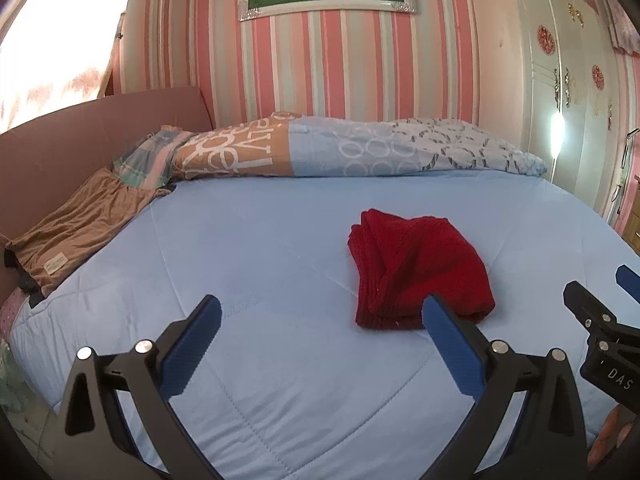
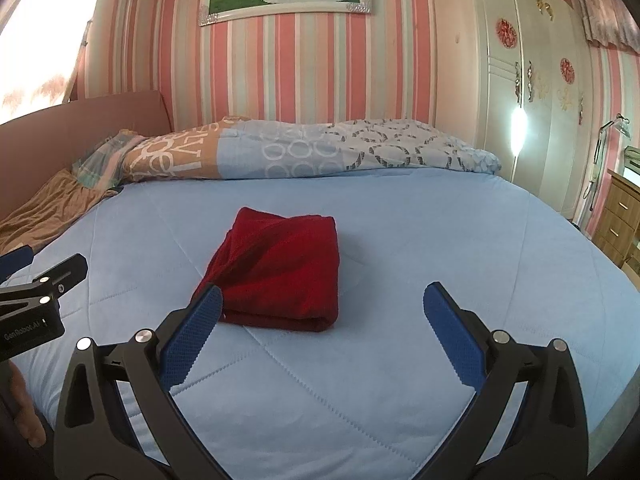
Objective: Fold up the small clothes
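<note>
Right wrist view: I'm seeing the folded red garment lying far-left of my empty, spread right gripper, left gripper likewise spread and hovering nearer it.

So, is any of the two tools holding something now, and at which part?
Nothing is held. The left tool and right tool are both open, and the folded red garment lies free on the bed.
</note>
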Demonstrator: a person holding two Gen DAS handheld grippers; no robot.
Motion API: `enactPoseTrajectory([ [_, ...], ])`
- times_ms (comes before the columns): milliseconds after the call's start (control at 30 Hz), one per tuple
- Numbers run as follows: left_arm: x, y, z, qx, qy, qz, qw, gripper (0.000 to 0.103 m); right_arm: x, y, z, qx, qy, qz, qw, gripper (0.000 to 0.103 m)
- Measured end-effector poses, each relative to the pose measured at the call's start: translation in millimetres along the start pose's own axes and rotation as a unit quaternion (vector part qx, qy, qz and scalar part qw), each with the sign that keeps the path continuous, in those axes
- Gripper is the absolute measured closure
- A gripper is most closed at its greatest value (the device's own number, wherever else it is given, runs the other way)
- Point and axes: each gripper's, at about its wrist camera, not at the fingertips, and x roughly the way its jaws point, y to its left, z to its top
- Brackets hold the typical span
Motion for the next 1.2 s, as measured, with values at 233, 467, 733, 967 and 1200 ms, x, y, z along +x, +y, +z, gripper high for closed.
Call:
enactPoseTrajectory([
  [233, 0.4, -0.2, 1.6, 0.0, -0.005, -0.003, 1.0, 0.002, 2.6, 1.3, 1.8, -0.003, 0.002, -0.003, 1.0, 0.003],
  [467, 2.3, -0.9, 0.9, 0.005, -0.002, 0.001, 1.0, 0.002, 5.0, 0.7, 0.6, -0.004, 0.004, -0.002, 1.0, 0.003],
  [733, 2.8, 0.2, 0.6, 0.006, -0.001, 0.002, 1.0, 0.002, 6.3, 1.7, -2.4, -0.007, 0.009, -0.003, 1.0, 0.003],
  [967, 5.4, -0.5, 1.2, 0.011, 0.002, 0.002, 0.9999, 0.002, 7.0, 1.6, -3.1, -0.008, 0.009, -0.004, 1.0, 0.003],
  [1200, 5.3, -0.4, 2.0, 0.01, 0.002, 0.002, 0.9999, 0.002, 7.7, 0.6, -3.6, -0.008, 0.009, -0.004, 1.0, 0.003],
])
